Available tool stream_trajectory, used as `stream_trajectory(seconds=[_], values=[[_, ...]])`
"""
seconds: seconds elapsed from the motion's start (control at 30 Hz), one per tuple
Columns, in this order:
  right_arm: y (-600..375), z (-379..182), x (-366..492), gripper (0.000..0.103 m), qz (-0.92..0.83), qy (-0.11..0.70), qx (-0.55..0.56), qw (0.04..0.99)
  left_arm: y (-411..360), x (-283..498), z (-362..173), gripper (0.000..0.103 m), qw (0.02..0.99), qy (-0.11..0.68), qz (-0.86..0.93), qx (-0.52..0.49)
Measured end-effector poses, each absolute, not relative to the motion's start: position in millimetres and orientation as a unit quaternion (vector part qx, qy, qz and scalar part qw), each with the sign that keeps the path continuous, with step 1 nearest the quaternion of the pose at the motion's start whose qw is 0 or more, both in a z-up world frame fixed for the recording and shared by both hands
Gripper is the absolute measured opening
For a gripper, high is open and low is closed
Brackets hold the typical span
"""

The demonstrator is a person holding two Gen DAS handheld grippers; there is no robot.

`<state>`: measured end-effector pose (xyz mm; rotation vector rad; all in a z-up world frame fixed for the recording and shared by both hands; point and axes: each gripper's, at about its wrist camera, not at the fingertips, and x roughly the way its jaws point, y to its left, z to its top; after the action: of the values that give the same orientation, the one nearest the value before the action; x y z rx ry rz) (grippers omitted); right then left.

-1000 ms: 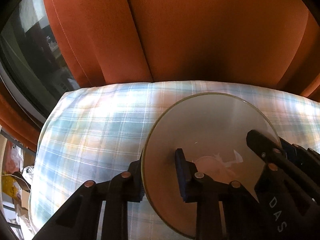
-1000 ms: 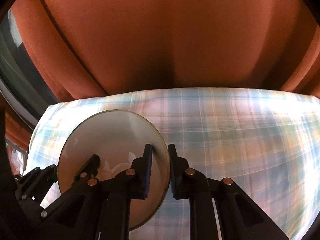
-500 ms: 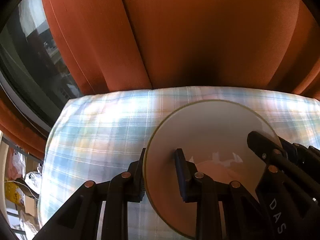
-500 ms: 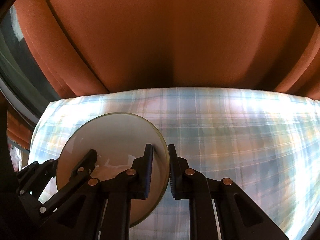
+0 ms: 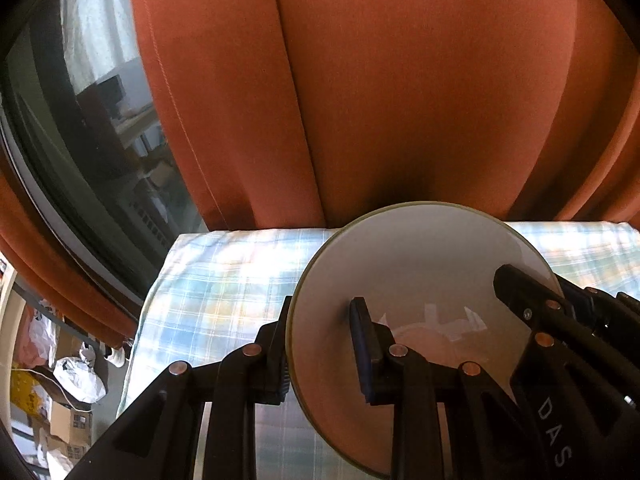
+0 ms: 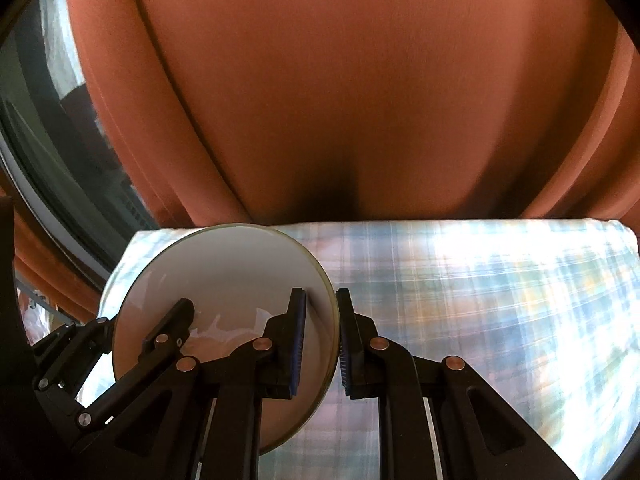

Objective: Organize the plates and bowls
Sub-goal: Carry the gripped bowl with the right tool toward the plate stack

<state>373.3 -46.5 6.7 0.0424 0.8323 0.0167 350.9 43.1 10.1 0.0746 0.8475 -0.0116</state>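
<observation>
A round, pale plate (image 5: 420, 276) with a thin olive-green rim sits in my two grippers, held off the table and tilted so its glossy face looks back at me. My left gripper (image 5: 324, 352) pinches the plate's left edge, one pad on the face and the other behind the rim. My right gripper (image 6: 322, 342) pinches the opposite edge the same way, its jaws drawn close on the rim. From each wrist view I can see the other gripper reaching in from the far side of the plate.

Below the plate lies a table under a plaid tablecloth (image 6: 500, 300) in pale blue, white and yellow. The part of the cloth I can see carries no other dishes. Behind the table hangs a rust-orange curtain (image 5: 400, 100), and to the left a dark window pane (image 5: 100, 140) shows beyond it.

As for progress, I judge this plate is mid-carry, not yet set down. I see no bowls, no stack and no rack, so I cannot tell how much is already sorted or where this plate belongs.
</observation>
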Motion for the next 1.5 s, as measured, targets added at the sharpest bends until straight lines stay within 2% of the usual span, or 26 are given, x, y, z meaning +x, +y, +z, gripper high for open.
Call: stream_trajectory(seconds=[0.4,0.83,1.5], values=[[-27,50,303,0.018,-0.008,0.377,0.002,0.926,62,297,42,0.024,0.921,0.389,-0.021,0.020],[-9,58,219,0.018,-0.034,0.372,0.001,0.928,79,232,42,0.024,0.923,0.379,-0.058,0.016],[-80,56,110,0.018,-0.062,0.365,0.052,0.927,11,145,47,0.024,0.921,0.373,-0.093,0.057]])
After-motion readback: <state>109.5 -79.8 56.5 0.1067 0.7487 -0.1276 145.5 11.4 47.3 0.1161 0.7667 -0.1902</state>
